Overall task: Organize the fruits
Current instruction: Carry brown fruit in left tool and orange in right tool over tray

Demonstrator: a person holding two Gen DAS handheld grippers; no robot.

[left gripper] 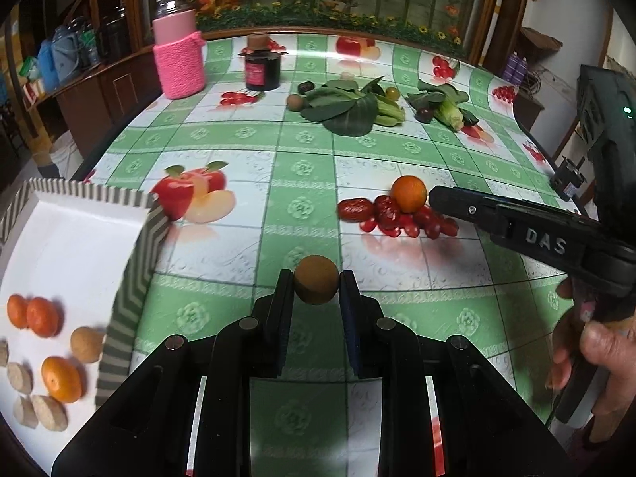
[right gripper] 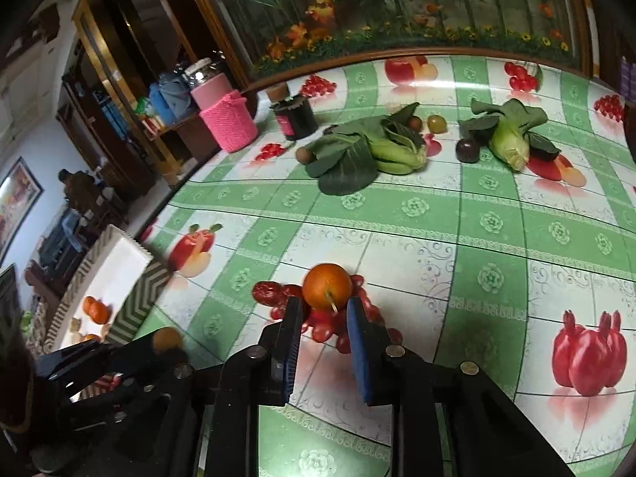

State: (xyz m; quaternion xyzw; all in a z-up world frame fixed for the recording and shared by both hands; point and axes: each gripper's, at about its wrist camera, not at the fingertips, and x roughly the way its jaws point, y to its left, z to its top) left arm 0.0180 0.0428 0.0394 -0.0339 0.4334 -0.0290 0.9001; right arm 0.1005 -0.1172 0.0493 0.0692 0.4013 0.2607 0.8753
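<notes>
My left gripper (left gripper: 316, 284) is shut on a round brown fruit (left gripper: 316, 284) and holds it over the tablecloth, right of the striped white tray (left gripper: 131, 274). The tray holds several small oranges (left gripper: 41, 316) and tan fruits (left gripper: 85, 344). An orange fruit (right gripper: 326, 286) with a stem sits on the table beside two red dates (right gripper: 264, 292). My right gripper (right gripper: 322, 314) is open just in front of that orange, fingers either side of it and apart from it. It also shows in the left wrist view (left gripper: 437, 198), its tip beside the orange (left gripper: 408, 194).
Leafy greens (right gripper: 357, 151) and a second bunch (right gripper: 510, 139) lie at the far side with small dark and brown fruits (right gripper: 467, 150) around them. A pink-sleeved jar (left gripper: 179, 45) and a dark jar (left gripper: 263, 69) stand at the back left.
</notes>
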